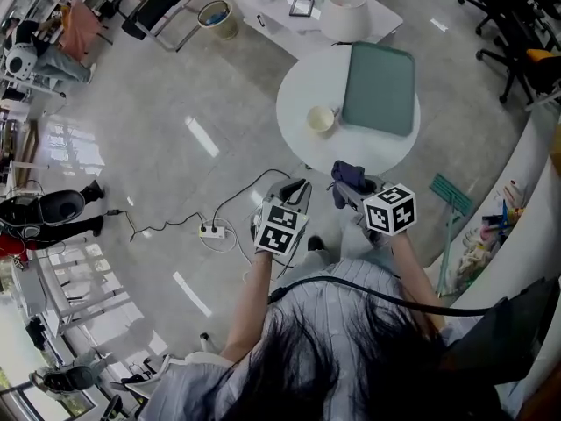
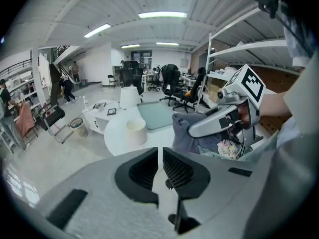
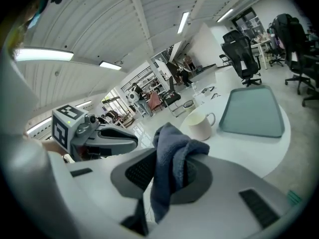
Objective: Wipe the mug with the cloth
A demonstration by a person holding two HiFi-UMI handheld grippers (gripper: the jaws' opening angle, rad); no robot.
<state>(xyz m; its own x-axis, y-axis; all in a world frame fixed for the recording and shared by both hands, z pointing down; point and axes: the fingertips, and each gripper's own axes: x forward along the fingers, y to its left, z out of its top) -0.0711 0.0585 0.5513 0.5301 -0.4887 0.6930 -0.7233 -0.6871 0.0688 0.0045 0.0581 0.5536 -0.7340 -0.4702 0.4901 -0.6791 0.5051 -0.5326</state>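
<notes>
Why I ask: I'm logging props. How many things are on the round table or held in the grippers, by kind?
Mug: 1
Green tray: 1
Blue cloth: 1
Total: 3

A round white table (image 1: 298, 117) stands on a shiny grey floor (image 1: 158, 130), and a flat green tray (image 1: 379, 88) lies on its right side, with a big white thing shaped like a lamp shade (image 1: 344, 11) just past the tray's far end. Behind is another white table (image 1: 279, 17) with a small dark frame (image 1: 301, 7) on it, and a round bin (image 1: 216, 16) stands beside it. A white plug strip (image 1: 211, 231) lies on the floor with black wires (image 1: 166, 228) curling from it, and black chairs (image 1: 513, 11) stand at the far right.
</notes>
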